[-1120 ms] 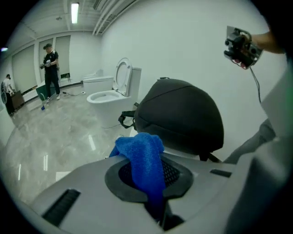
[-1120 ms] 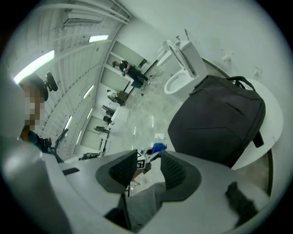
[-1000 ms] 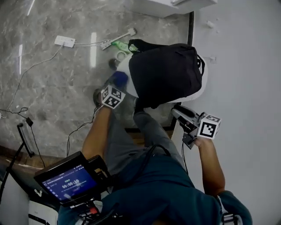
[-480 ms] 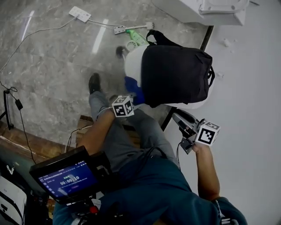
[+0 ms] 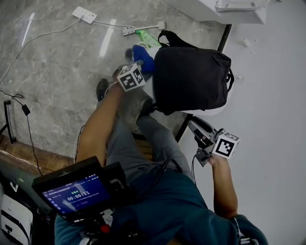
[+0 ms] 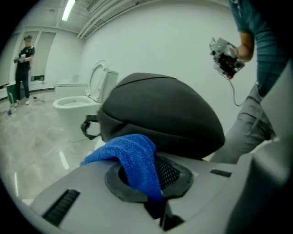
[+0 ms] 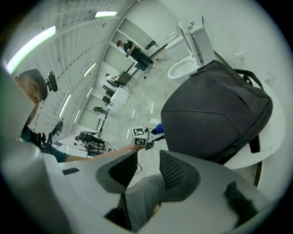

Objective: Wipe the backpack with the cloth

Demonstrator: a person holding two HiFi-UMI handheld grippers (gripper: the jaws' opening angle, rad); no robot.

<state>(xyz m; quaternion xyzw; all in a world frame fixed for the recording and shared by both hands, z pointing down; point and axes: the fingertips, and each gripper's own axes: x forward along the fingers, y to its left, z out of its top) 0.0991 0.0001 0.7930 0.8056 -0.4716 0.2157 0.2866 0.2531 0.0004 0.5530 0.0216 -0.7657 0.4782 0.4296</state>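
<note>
Black fabric backpack (image 5: 191, 79), one only, lies on a white rounded seat (image 5: 213, 111) just ahead of the person's knees. Its carry loop points to the top of the head view, and its long axis seems to run that way, away from the person. One blue cloth (image 6: 132, 160) is clamped in the left gripper (image 6: 146, 174), just beside the backpack's left edge near the loop. The right gripper (image 7: 146, 169) hangs near the backpack's near edge, jaws apart and holding nothing. Two power strips (image 5: 85, 14) lie on the grey floor.
</note>
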